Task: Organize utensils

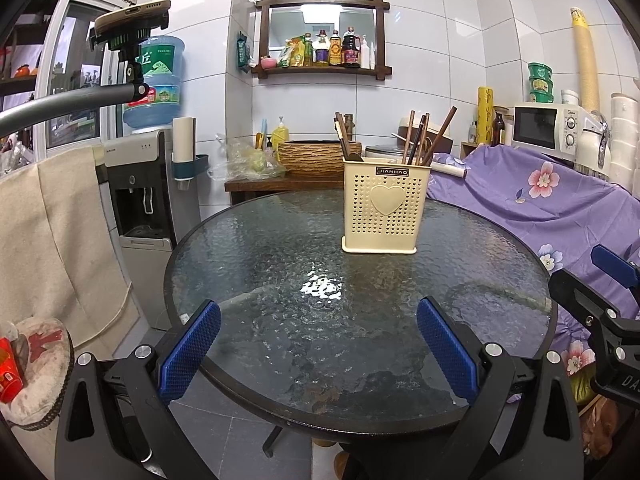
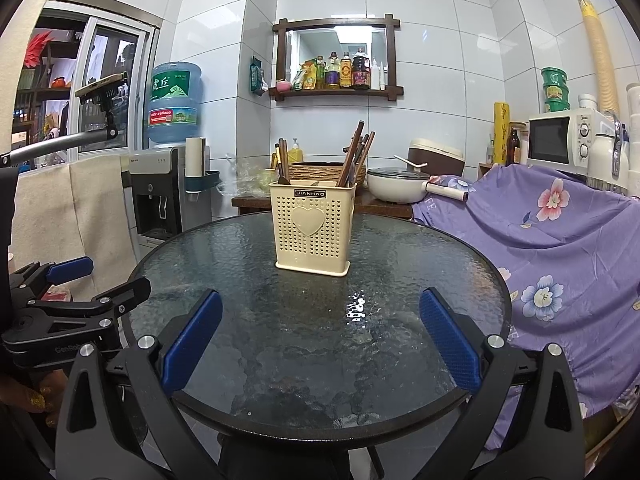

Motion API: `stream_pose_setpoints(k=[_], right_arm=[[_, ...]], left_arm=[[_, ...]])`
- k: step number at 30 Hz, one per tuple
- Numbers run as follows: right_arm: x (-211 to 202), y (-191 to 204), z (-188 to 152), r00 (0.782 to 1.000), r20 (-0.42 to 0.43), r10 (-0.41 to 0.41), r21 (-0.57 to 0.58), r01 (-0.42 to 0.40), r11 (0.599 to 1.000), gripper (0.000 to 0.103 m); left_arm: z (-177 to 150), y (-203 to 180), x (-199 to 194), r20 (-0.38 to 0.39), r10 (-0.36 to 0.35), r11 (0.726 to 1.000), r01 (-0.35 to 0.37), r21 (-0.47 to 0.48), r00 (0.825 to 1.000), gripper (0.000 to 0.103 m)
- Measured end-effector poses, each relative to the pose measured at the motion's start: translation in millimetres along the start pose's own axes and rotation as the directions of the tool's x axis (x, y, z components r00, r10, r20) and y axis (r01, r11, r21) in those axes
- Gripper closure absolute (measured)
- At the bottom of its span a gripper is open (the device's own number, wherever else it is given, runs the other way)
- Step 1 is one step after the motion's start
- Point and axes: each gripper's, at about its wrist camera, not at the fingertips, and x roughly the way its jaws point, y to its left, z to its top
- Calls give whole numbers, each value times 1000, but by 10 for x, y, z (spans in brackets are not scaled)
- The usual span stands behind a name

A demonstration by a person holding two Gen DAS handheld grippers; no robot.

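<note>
A cream perforated utensil holder (image 1: 383, 206) with a heart on its front stands upright on the round glass table (image 1: 280, 248). Several brown wooden chopsticks (image 1: 420, 136) stand in it. The holder also shows in the right wrist view (image 2: 313, 226), with its chopsticks (image 2: 356, 156), on the same table (image 2: 400, 280). My left gripper (image 1: 318, 350) is open and empty above the table's near edge. My right gripper (image 2: 320, 344) is open and empty too, a little to the right of the left one. Each gripper shows at the edge of the other's view.
A purple flowered cloth (image 1: 540, 200) covers furniture right of the table. A water dispenser (image 1: 136, 196) and a beige towel (image 1: 60, 240) stand to the left. A wooden side table with a woven basket (image 1: 318, 156) and a white pot (image 2: 396, 188) is behind.
</note>
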Motion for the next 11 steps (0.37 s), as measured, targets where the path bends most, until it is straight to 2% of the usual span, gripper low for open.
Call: stream_pose_setpoints(k=[11], right_arm=[[-6, 4, -13, 1000, -4, 1, 1, -1, 1000, 6]], left_arm=[[16, 20, -9, -4, 11, 1000, -11, -4, 1000, 6]])
